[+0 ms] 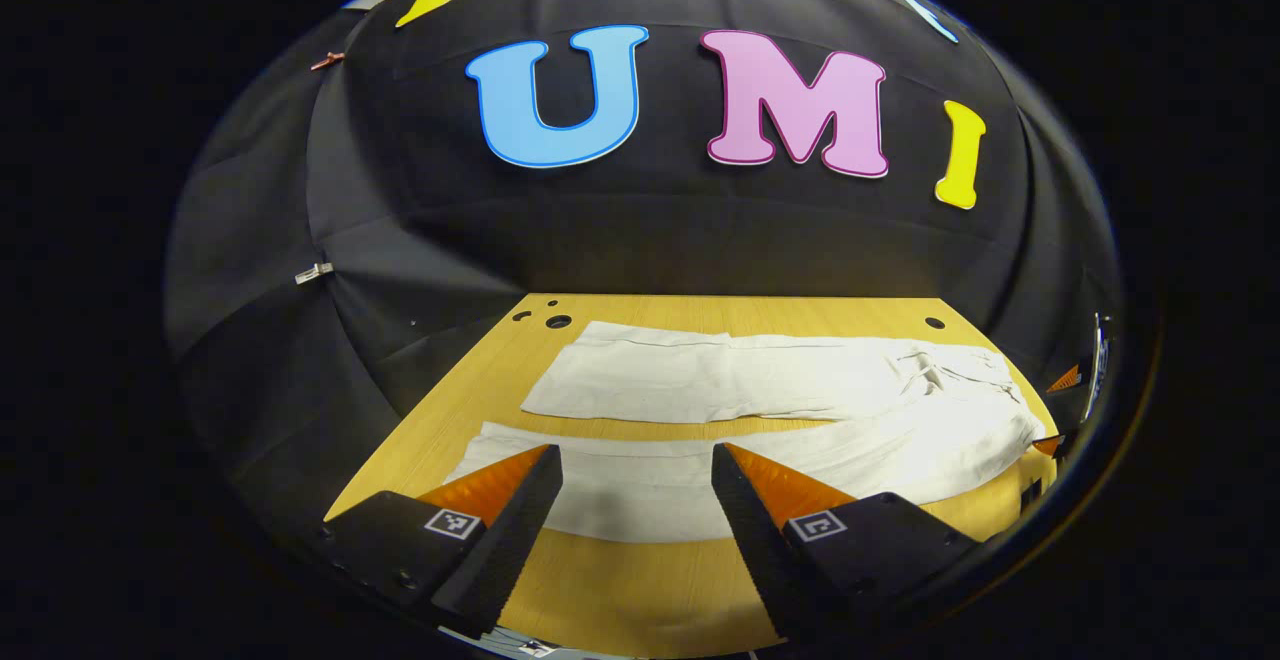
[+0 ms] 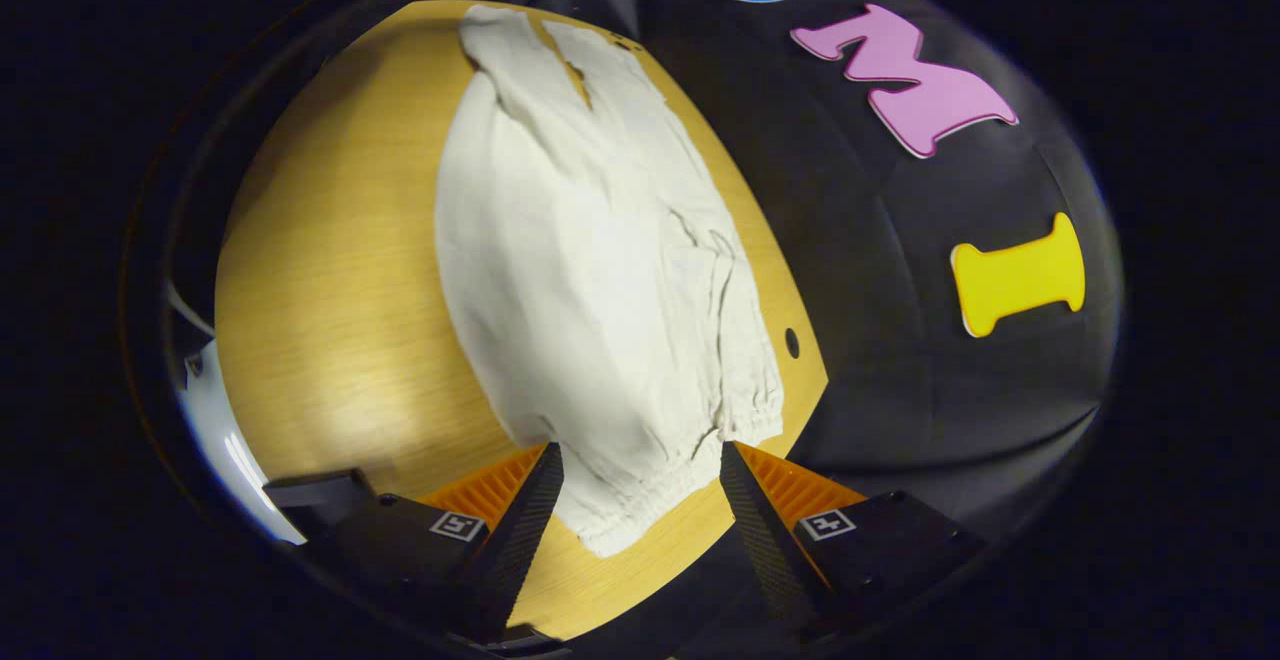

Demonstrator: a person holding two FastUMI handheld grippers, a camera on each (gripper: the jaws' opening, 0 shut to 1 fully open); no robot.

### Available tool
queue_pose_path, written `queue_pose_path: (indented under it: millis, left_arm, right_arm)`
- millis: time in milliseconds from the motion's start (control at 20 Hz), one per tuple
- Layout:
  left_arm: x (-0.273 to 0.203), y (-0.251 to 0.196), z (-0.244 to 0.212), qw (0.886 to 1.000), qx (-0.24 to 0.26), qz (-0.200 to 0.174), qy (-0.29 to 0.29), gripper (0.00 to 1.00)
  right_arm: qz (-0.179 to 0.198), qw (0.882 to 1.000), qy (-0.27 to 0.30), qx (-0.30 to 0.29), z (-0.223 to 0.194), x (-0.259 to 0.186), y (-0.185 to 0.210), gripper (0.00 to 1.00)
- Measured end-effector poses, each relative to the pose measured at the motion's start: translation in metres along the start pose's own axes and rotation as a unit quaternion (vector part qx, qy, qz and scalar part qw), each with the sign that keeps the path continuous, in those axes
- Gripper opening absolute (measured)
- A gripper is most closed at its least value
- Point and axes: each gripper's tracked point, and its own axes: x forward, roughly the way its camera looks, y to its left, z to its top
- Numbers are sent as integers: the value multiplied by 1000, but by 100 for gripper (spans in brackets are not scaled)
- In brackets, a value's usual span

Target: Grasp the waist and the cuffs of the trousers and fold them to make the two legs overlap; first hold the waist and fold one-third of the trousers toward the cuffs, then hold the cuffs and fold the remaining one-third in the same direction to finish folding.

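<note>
- Left claw (image 1: 636,460): spread wide, gripping nothing, hovering over the near leg by the cuffs (image 1: 505,445) of the trousers (image 1: 780,390).
- Right claw (image 2: 635,460): spread wide too, empty, poised over the elastic waist (image 2: 660,485), fingers either side of it; contact not clear.
- Trousers: pale, flat on the wooden desk (image 1: 620,580), legs side by side, slightly apart.
- Containers: none to report.

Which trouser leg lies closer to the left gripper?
The near leg, which runs just past the open left gripper. The far leg lies toward the wall, with a strip of bare table between them.
</note>
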Motion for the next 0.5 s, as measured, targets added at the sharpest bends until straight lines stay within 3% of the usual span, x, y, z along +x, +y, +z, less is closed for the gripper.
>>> queue_pose_path:
  millis: [100, 500]
  left_arm:
    - [3, -1, -3, 1000, 4, 3, 7, 96]
    - [11, 15, -22, 999, 3, 34, 34, 99]
  right_arm:
    - [9, 1000, 10, -27, -12, 7, 11, 97]
    - [-52, 992, 13, -110, -17, 38, -2, 94]
